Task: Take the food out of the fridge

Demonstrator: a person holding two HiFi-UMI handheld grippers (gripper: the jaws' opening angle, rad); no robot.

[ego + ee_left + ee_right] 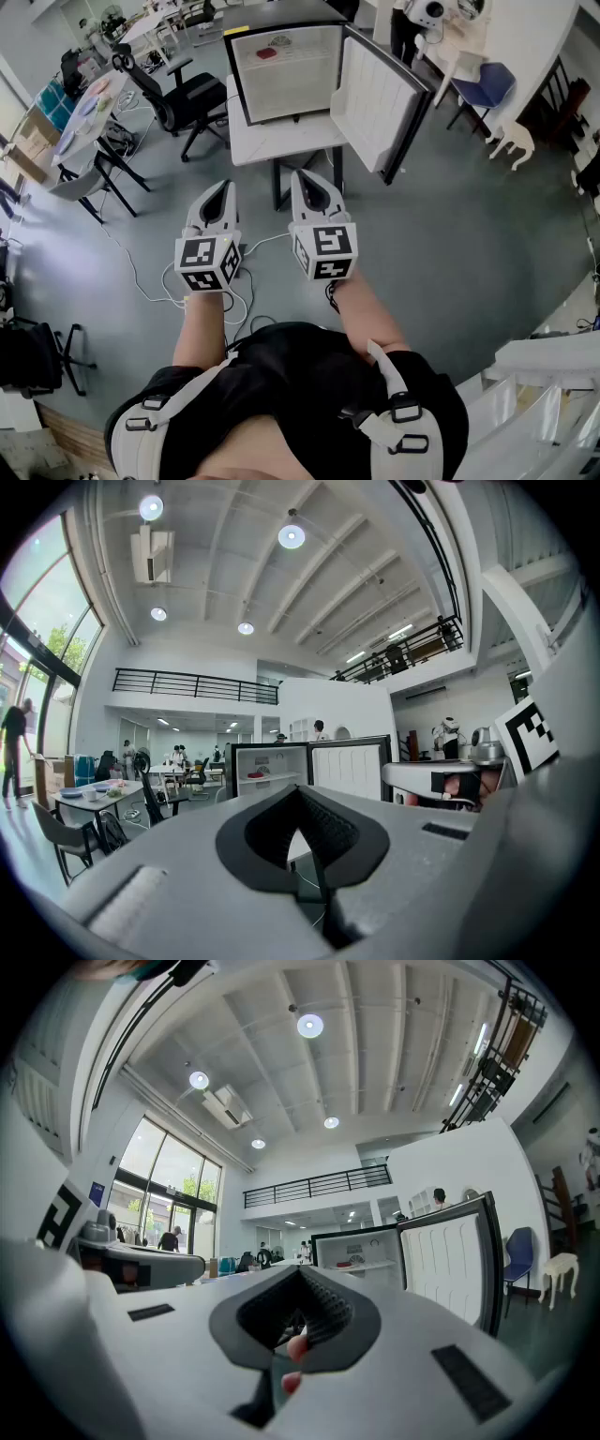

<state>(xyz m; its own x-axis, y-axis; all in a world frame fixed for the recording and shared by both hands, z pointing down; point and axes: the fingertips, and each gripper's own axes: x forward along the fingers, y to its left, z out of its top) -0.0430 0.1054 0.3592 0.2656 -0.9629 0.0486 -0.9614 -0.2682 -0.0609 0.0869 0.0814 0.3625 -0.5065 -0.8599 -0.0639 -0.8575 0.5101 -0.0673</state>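
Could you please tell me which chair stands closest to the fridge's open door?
The blue chair, just right of the open door in the head view; the black office chair stands on the opposite, left side of the fridge.

You are holding pale grey tools, the left gripper (225, 186) and right gripper (302, 176), each wearing black-and-white square markers. The fridge (291, 86) is showing a black casing and white lining, its food (267, 53) showing red. The floor (469, 244) is reading grey.
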